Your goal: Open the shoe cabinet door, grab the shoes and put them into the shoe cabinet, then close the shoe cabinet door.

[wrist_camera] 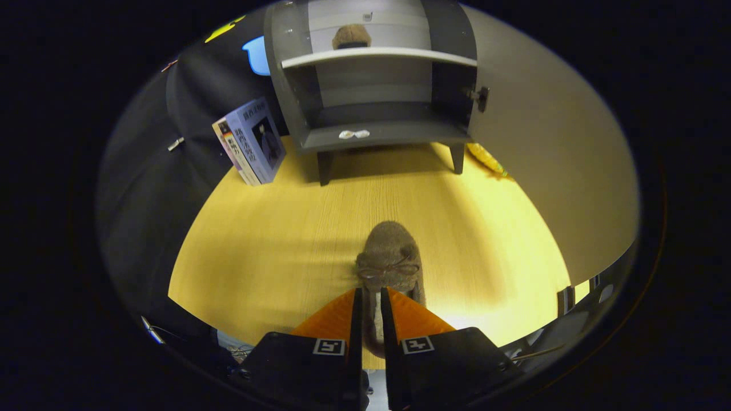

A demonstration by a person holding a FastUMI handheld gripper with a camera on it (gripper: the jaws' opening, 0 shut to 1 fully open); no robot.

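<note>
The tool is clenched on the rear of a brown shoe, toe aimed ahead at the open cabinet, likely for sliding it in beside its mate.

Brown fuzzy shoe, grey cabinet, yellow wood-grain table.

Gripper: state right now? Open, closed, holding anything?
Gripper: fingers nearly closed on the heel edge of the brown shoe, which lies on the wooden table before the open shoe cabinet.
</note>
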